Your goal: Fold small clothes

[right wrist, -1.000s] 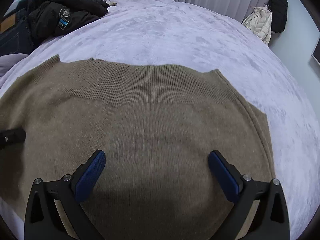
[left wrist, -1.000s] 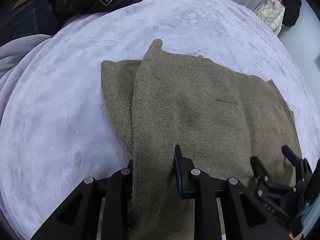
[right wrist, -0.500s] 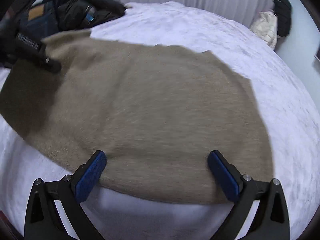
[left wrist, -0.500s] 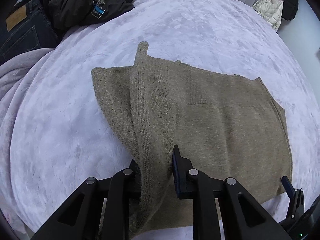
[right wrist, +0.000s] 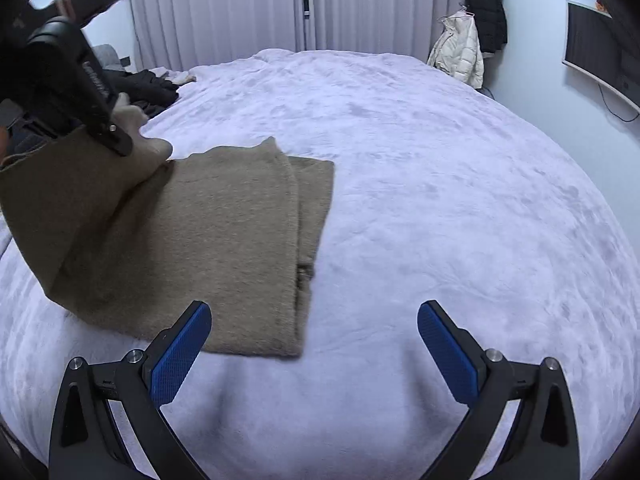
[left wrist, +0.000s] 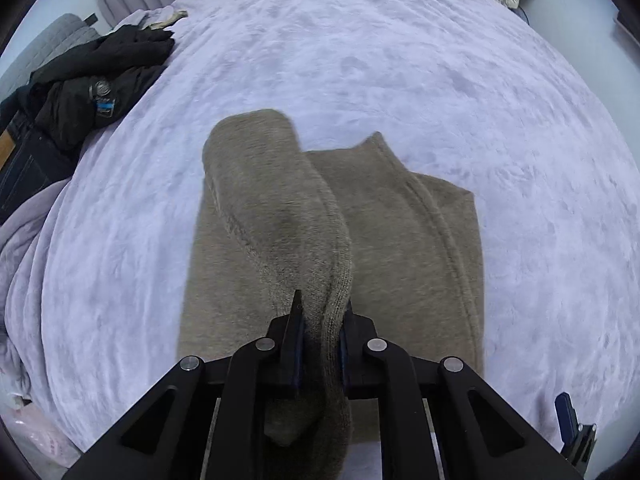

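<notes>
Left wrist view | left gripper (left wrist: 320,332) closing, pinching olive knit sweater (left wrist: 400,248) edge at 6 o'clock | rest lies mid lavender blanket (left wrist: 400,60) | right gripper (right wrist: 314,344) spread, empty | risk: fold slips free, layers bunch, hem lands crooked.

Dark clothes (left wrist: 100,80) lie piled on the lilac bedspread (left wrist: 400,60); jackets (right wrist: 472,40) hang beside white curtains (right wrist: 240,8).

Left wrist camera looks steeply down, close over the brown sweater (left wrist: 400,240) on the lilac bedspread (left wrist: 400,60); right wrist camera sits lower, angled across the bed toward the curtains (right wrist: 240,4), sharing both.
</notes>
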A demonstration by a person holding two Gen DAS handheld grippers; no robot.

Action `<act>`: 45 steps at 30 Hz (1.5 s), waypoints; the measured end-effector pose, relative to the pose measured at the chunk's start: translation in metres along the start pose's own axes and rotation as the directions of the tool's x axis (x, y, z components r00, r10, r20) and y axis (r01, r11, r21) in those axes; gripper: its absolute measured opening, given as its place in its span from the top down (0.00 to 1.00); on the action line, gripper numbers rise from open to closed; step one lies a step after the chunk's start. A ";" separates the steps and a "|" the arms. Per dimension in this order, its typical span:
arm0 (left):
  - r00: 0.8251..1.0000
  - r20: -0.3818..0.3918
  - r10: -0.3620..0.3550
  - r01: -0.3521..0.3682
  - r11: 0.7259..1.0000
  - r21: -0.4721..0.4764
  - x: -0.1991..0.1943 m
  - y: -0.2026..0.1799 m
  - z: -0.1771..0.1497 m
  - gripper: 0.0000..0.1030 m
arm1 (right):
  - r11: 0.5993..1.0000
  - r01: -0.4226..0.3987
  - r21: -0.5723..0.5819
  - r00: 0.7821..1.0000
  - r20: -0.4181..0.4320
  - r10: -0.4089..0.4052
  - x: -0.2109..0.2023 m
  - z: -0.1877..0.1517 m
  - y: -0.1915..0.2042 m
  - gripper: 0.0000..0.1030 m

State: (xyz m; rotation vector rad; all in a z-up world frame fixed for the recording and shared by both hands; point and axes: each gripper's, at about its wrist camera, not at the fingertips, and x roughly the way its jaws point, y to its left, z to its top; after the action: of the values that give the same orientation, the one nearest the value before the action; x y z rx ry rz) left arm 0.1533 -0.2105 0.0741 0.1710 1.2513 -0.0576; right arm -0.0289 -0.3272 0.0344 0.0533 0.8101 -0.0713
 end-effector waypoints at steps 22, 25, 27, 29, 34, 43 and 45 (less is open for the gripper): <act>0.957 0.122 -0.262 0.246 0.961 0.130 -0.061 -0.024 -0.011 0.16 | 0.992 -0.078 0.098 0.996 -0.043 0.083 0.003 -0.026 -0.045 0.00; 0.952 0.259 -0.162 0.147 0.986 0.078 -0.076 0.031 -0.023 0.00 | 0.977 -0.179 0.118 0.984 0.015 0.178 -0.016 -0.012 -0.046 0.00; 0.956 0.285 -0.071 0.070 0.997 0.015 -0.063 0.067 -0.032 0.00 | 0.950 -0.297 0.102 0.955 0.036 0.294 -0.023 0.000 -0.037 0.00; 0.967 0.240 -0.083 0.097 0.994 -0.047 -0.039 0.100 -0.040 0.00 | 0.880 -0.459 0.121 0.888 0.022 0.460 -0.019 0.010 -0.024 0.00; 0.982 0.158 -0.102 0.131 0.974 -0.184 0.015 0.147 -0.060 0.00 | 0.800 -0.567 0.197 0.806 -0.068 0.589 0.025 0.036 0.011 0.00; 0.977 0.132 -0.168 0.191 0.963 -0.190 0.050 0.140 -0.074 0.00 | 0.702 -0.607 0.371 0.713 -0.135 0.688 0.109 0.070 0.016 0.02; 0.974 0.139 -0.179 0.203 0.961 -0.187 0.053 0.142 -0.076 0.00 | 0.705 -0.609 0.363 0.705 -0.161 0.691 0.121 0.076 0.023 0.13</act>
State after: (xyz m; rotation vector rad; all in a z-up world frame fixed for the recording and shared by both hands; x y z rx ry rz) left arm 0.1175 -0.0559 0.0147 -0.1279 1.1418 -0.1069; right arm 0.1107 -0.3149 -0.0010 0.6460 1.0275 0.5237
